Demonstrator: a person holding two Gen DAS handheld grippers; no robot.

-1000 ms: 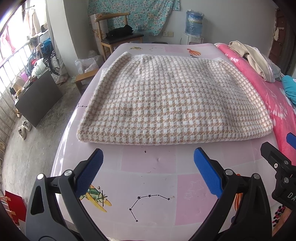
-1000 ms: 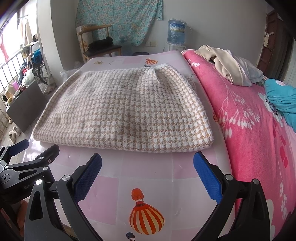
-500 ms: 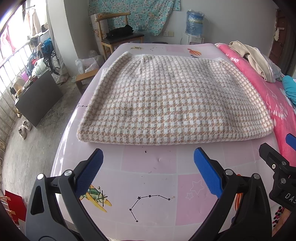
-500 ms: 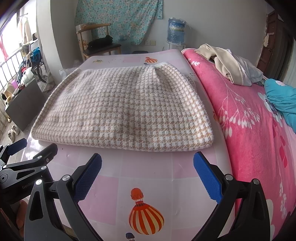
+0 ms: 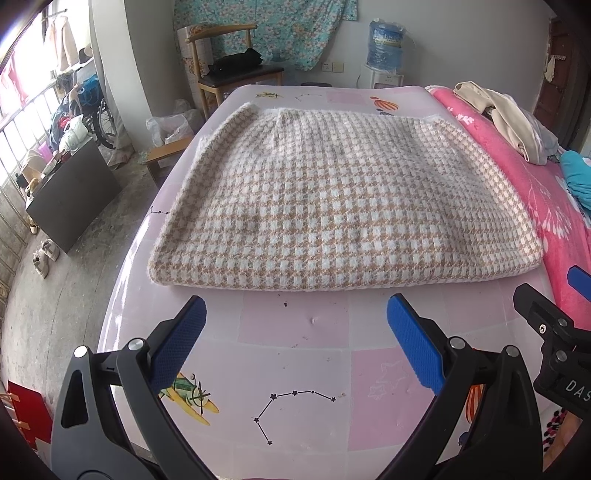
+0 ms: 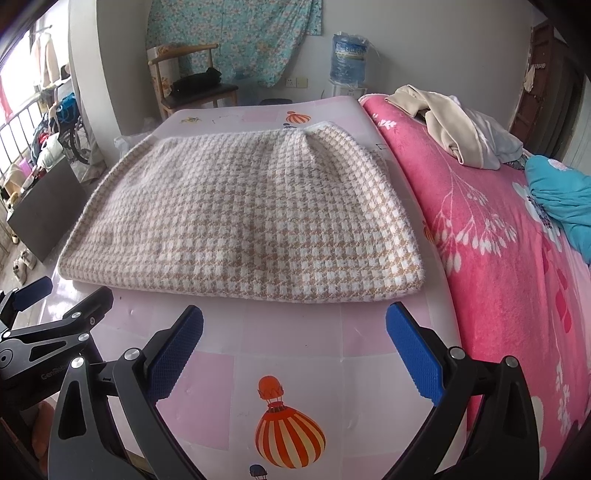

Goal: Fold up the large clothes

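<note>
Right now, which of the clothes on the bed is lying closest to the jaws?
The checked beige-and-white knit, lying flat on the pale mat just ahead of both open grippers. The cream pile and the teal garment lie farther off on the pink blanket.

Past the bed (image 5: 295, 354) you face a pale wall (image 5: 461, 40) hung with a floral cloth (image 5: 258, 26). Left of the cloth you have a wooden chair (image 5: 236, 77), right of it a water jug (image 5: 385, 46). Daylight enters through the barred window (image 5: 26, 99), far left of the chair, onto a grey floor (image 5: 74, 280).
</note>
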